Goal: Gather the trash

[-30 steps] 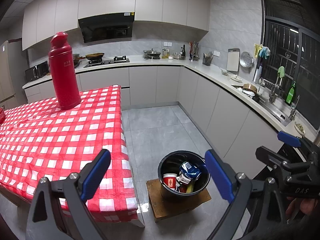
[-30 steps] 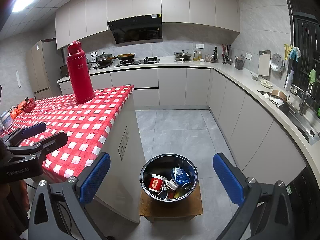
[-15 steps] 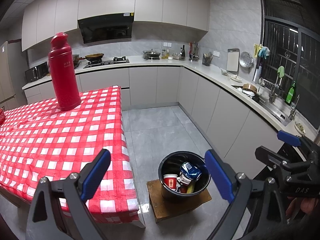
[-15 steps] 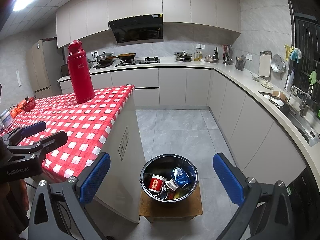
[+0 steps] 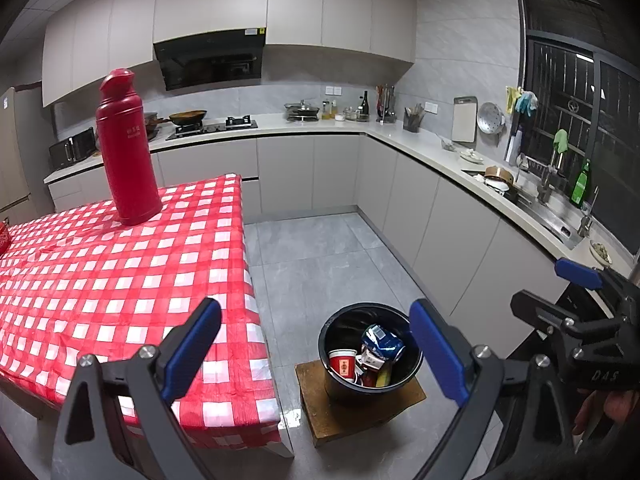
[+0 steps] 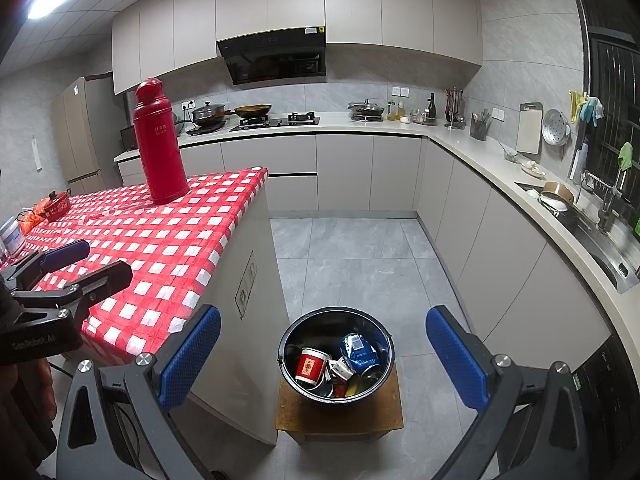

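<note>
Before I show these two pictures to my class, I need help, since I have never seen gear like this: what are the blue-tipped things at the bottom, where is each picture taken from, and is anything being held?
No robot here: a person holds a two-finger claw in each hand, with a wide-angle camera on each looking forward along the fingers. The left claw fills the bottom of its own picture, and the right claw does the same in its own. Each also shows at the edge of the other's view. Both are open and hold nothing. Below them a dark bucket stands on a low wooden stool on the floor. It holds trash: a red paper cup, a blue packet and smaller bits. To the left is a table with a red checked cloth; a tall red flask stands on it.
</note>
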Demonstrator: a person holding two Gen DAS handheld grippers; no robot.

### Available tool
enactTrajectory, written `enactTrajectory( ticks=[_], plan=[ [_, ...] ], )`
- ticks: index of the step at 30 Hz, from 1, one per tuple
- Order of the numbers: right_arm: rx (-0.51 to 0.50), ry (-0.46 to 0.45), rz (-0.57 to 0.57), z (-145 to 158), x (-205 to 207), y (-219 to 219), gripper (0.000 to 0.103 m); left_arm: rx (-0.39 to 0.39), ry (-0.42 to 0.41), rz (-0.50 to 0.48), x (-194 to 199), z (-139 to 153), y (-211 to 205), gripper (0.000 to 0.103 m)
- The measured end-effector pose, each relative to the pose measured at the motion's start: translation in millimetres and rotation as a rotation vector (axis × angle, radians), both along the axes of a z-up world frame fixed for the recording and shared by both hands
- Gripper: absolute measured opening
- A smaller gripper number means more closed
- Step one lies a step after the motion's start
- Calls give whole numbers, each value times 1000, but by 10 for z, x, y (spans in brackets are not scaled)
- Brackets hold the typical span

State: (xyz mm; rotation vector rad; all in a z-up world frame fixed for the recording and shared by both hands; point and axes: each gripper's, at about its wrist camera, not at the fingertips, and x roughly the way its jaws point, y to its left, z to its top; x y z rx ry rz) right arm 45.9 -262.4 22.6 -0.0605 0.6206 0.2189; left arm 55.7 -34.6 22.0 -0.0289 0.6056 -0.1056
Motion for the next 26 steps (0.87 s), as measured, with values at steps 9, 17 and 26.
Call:
enactTrajectory(
  ticks=[9, 17, 26],
  plan=[
    [-2, -2, -1, 2, 5, -11, 103, 0, -3, -14, -12, -20, 13, 96],
    [-1, -5, -7, 12, -3, -41, 103, 2, 0, -33, -29, -37, -15, 96],
    [0, -5, -6, 12, 0, -45, 103, 6, 3, -34, -39, -54, -13, 96]
  ],
)
